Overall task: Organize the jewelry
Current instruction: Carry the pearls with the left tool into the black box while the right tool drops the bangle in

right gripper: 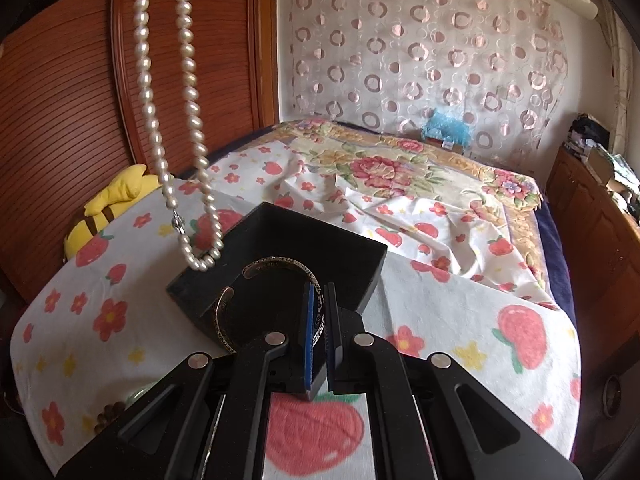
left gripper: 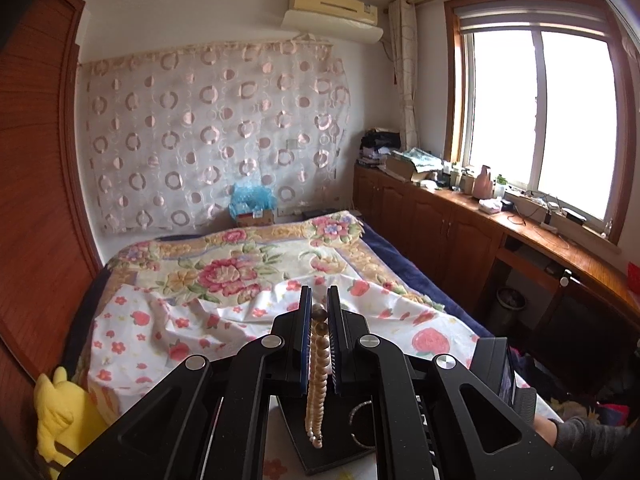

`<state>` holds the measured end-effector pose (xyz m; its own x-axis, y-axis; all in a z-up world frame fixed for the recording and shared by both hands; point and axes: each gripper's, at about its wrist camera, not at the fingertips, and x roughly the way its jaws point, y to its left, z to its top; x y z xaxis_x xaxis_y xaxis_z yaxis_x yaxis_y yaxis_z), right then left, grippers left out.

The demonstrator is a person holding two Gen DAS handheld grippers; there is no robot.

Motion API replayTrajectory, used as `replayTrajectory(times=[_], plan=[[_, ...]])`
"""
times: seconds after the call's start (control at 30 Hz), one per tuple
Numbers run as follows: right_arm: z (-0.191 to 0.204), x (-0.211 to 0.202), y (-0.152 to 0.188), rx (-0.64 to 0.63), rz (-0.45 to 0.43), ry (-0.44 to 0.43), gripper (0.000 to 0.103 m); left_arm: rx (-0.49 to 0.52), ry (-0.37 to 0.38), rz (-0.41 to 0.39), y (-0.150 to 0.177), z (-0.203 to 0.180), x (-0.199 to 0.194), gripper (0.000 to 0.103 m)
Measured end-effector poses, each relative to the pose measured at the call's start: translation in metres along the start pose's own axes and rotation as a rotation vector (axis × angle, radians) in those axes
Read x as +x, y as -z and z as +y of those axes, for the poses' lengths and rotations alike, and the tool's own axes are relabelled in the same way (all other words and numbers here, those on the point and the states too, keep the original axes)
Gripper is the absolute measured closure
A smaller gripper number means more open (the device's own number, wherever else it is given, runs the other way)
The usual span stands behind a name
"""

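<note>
My left gripper [left gripper: 319, 300] is shut on a pearl necklace [left gripper: 318, 364], which hangs down in a loop between the fingers above a black jewelry box [left gripper: 320, 452]. In the right wrist view the necklace [right gripper: 192, 120] dangles from the top left, its lowest loop just above the near left corner of the open black box [right gripper: 280, 248]. My right gripper [right gripper: 319, 292] is shut on a silver cuff bracelet [right gripper: 260, 268], held over the box. The bracelet also shows below the left gripper [left gripper: 358, 420].
The box sits on a white cloth with strawberries and flowers [right gripper: 460, 320] spread over a floral bed cover [right gripper: 400, 168]. A yellow plush toy [right gripper: 116, 200] lies at the bed's left edge by the wooden wardrobe [right gripper: 72, 100]. Wooden cabinets [left gripper: 460, 232] run under the window.
</note>
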<state>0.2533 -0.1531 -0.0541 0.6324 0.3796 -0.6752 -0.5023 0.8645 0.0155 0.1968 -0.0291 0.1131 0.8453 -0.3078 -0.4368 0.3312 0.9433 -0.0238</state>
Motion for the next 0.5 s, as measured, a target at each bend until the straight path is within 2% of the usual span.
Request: replayTrajectory(times=[0.2,0.5], plan=[[0.002,0.019,0.001,-0.008,0.029,-0.039,0.091,-0.020,0.007,0.072,0.021,0.009,0.033,0.096],[-0.005,0.008,0.005,0.004,0.006,-0.001,0.091,-0.030,0.013,0.151,0.043,0.018,0.067,0.096]])
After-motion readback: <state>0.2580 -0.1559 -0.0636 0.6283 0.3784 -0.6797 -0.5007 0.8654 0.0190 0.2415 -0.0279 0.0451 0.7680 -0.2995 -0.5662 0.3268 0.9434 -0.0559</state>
